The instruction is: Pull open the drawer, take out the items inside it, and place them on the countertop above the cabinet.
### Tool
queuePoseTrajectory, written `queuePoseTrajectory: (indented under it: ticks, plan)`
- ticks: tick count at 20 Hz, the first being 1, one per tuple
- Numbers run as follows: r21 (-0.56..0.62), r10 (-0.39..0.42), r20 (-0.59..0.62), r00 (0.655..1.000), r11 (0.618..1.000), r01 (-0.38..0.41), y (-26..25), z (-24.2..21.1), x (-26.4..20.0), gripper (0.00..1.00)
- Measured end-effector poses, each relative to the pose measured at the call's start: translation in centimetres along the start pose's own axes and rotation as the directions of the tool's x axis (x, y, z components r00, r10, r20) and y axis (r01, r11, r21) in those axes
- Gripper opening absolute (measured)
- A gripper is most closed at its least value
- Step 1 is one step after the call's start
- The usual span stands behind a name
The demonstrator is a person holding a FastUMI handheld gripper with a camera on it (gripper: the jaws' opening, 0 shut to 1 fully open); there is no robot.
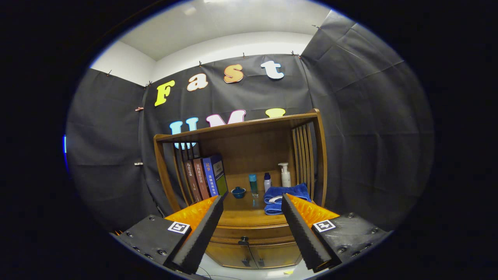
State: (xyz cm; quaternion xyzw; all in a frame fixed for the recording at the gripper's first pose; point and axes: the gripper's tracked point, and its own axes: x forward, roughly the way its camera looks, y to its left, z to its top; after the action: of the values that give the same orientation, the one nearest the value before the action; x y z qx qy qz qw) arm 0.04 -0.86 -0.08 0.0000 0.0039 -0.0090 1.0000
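The drawer (249, 232) is closed: its wooden front sits flush in the cabinet (253, 254), just under the edge of the countertop (249, 217), and its small dark handle (244, 241) is in the middle of the front, between my two fingers and a little beyond them. Below it I see two lower doors with their own small pulls. Because the drawer is shut, I cannot see what items lie inside it, so I cannot say how many I will have to take out. My gripper (253, 233) is open wide, the fingers far apart, and it holds nothing and touches nothing; it is in front of the cabinet, not yet at the handle. I judge that the task is at its very beginning: the pull, the taking out and the placing are all left to do. On the countertop, which is where the items must go, there is a folded blue towel (282, 198) on the right with something pale lying on it, a small blue bowl (238, 192), a teal bottle (253, 184), a small white bottle (267, 182) and a pump bottle (285, 175) further back, and a row of books (204, 177) leaning on the left. The front middle part of the countertop looks bare, so I think it has room.
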Motion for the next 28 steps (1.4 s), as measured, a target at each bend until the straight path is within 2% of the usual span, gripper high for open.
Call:
queuePoseTrajectory:
  ticks: [12, 17, 24, 28]
  plan:
    - [-0.003, 0.008, -0.003, 1.000, 1.000, -0.008, 1.3, -1.3, 0.4, 0.99]
    - [0.006, -0.009, 0.012, 1.000, 1.000, 0.009, 1.2, -3.6, 1.3, 0.99]
    - [0.015, -0.049, -0.027, 0.998, 0.999, 0.050, -0.3, -11.8, 2.5, 0.99]
    - [-0.043, -0.076, -0.025, 0.997, 0.996, 0.075, -0.3, -16.5, 3.6, 0.99]
